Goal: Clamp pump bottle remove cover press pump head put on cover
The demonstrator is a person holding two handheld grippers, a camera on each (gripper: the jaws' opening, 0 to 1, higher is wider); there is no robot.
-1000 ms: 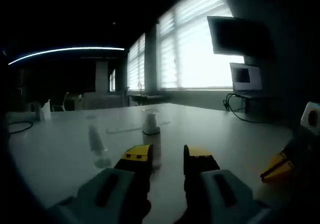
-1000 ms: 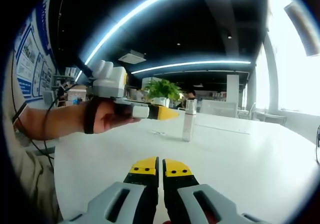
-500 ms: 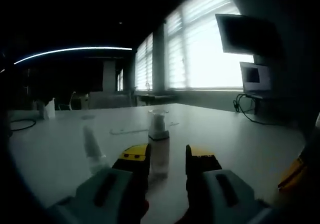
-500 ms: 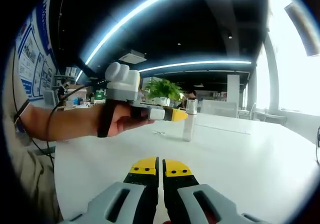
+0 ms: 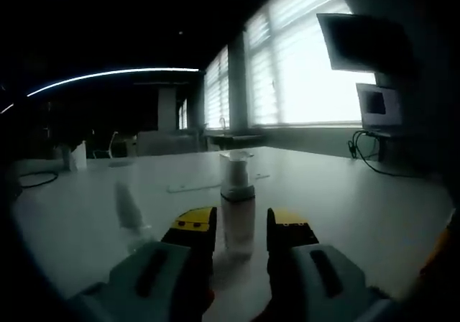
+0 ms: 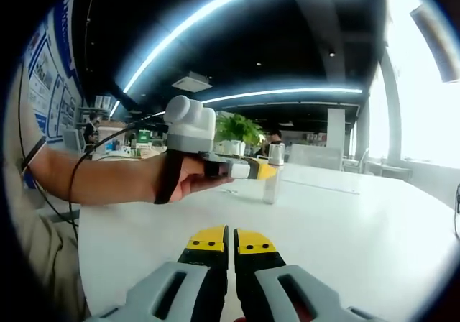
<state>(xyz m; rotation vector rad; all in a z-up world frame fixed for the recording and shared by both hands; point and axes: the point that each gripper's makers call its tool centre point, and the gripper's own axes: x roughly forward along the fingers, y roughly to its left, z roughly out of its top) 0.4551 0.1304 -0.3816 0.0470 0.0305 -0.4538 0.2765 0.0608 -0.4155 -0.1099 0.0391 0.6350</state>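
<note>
A small white pump bottle with a clear cover stands upright on the white table. My left gripper is open, and the bottle's lower body sits in the gap between its yellow-tipped jaws; I cannot tell whether they touch it. In the right gripper view the bottle stands mid-table, with the left gripper held by a person's hand reaching it from the left. My right gripper is shut on nothing, low over the table's near part.
A pale translucent object stands on the table left of the bottle, and a flat strip lies behind. A monitor, a laptop and a cable are at the right. A potted plant stands at the back.
The left gripper has moved forward and right, so the bottle now stands between its jaws instead of ahead of them. The right gripper has stayed put and shut.
</note>
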